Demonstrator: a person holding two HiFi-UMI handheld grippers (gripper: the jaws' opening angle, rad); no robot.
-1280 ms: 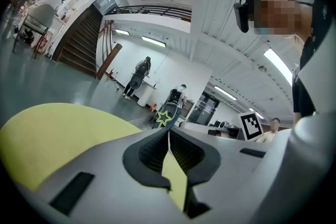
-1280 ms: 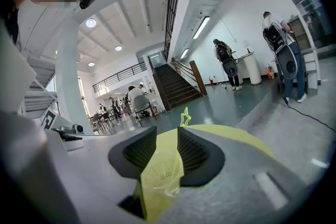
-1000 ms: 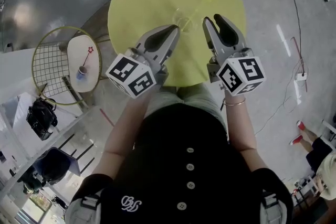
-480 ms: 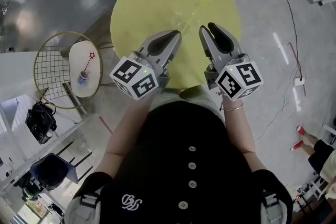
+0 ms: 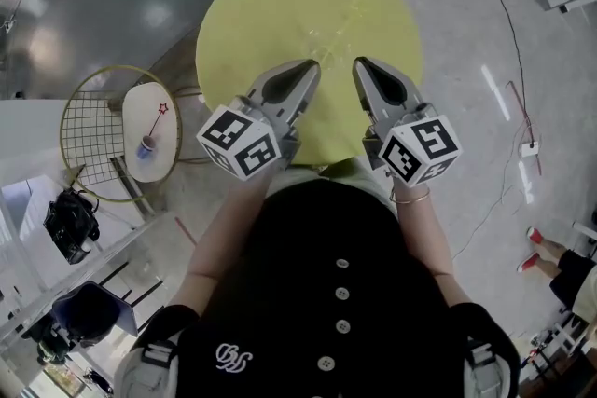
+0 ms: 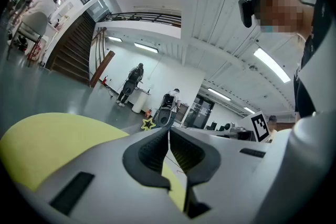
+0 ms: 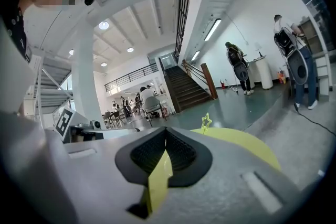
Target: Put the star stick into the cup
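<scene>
Grippers, two, held side by side over the near edge of the table (image 5: 270, 5), centre of frame.
- Left gripper (image 5: 311, 66): jaws pressed together, nothing held.
- Right gripper (image 5: 360, 63): jaws just closed, met tip to tip, nothing between them.

Table, one, round, yellow.

Star stick (image 7: 206, 122), one, yellow: seen upright past the jaw tips, over the table's far part. Its foot cannot be made out.

Side table (image 5: 140, 98), one, white, left of frame: one blue cup (image 5: 146, 145) and one red stick (image 5: 157, 114) are borne on it.
</scene>
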